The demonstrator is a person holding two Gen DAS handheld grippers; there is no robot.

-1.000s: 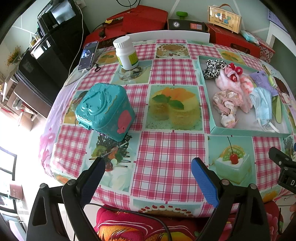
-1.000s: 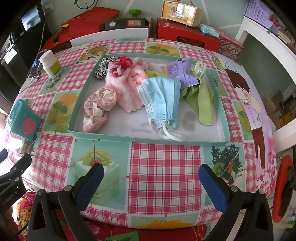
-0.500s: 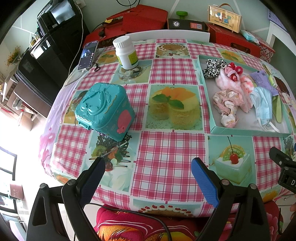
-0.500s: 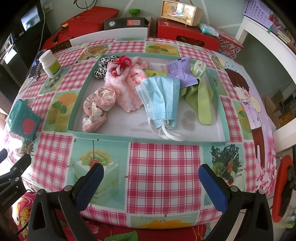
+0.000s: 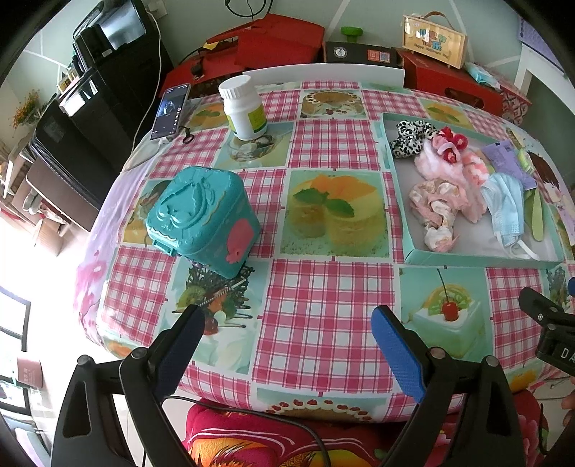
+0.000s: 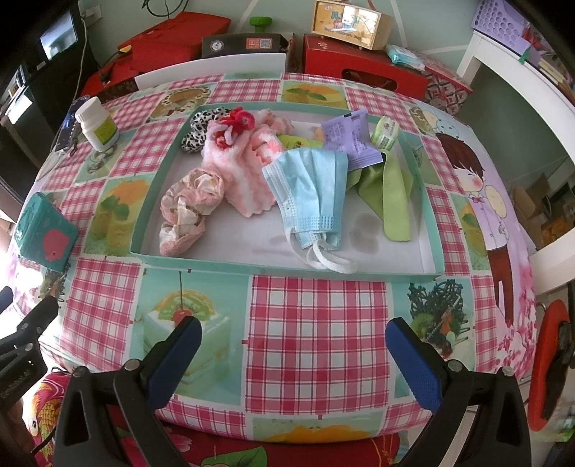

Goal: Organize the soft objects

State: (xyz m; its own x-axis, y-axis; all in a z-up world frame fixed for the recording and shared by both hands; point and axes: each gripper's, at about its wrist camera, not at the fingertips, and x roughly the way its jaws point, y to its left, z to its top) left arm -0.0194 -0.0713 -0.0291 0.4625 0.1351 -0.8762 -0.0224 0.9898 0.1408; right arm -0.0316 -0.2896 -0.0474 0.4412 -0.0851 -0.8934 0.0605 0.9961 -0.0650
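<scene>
A shallow teal tray on the checked tablecloth holds soft items: a blue face mask, a pink knitted piece, a floral pink scrunchie, a leopard scrunchie, a green cloth and a purple packet. A closed teal box stands left of the tray. My left gripper hovers open at the table's near edge. My right gripper is open too, in front of the tray. Neither holds anything.
A white pill bottle and a phone sit at the far left of the table. Red boxes and a wooden sign line the back. A white shelf stands to the right.
</scene>
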